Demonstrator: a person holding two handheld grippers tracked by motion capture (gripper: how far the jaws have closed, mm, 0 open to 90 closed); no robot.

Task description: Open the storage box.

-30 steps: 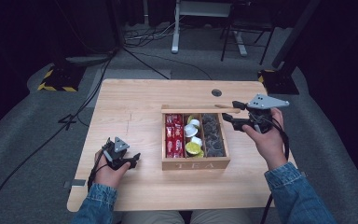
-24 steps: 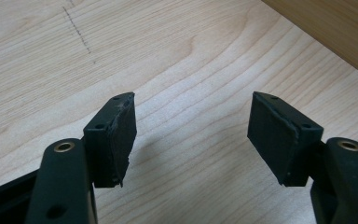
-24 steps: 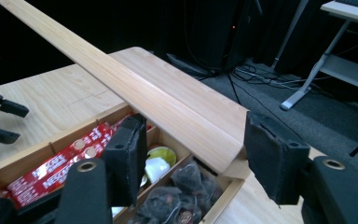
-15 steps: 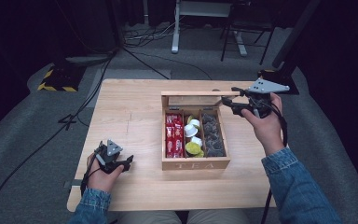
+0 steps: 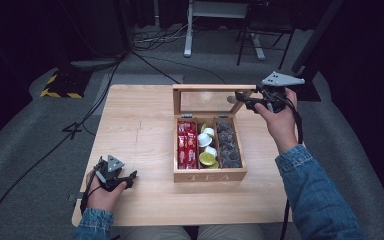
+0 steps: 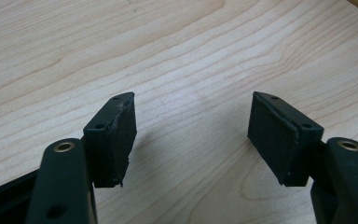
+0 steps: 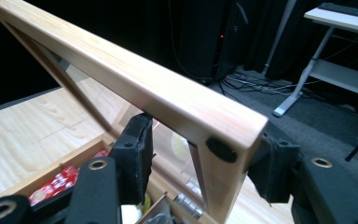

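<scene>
My right gripper [image 5: 244, 99] has been closing its jaws on the corner of the glass-paned wooden lid [image 7: 135, 95], half-raised over the wooden tea box [image 5: 209, 175]. I'd swing it along the hinge arc without twisting. My left gripper [image 6: 193, 133] rests open on the table [image 5: 135, 120].

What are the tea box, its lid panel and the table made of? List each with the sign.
Pale wooden tea box: light wood, smooth matte finish; grain shows on the lid frame.
Clear lid panel: glass or clear plastic, cannot tell which; the table shows through it.
Light wooden table: wood or wood-look laminate; wavy grain lines, slight sheen.
</scene>
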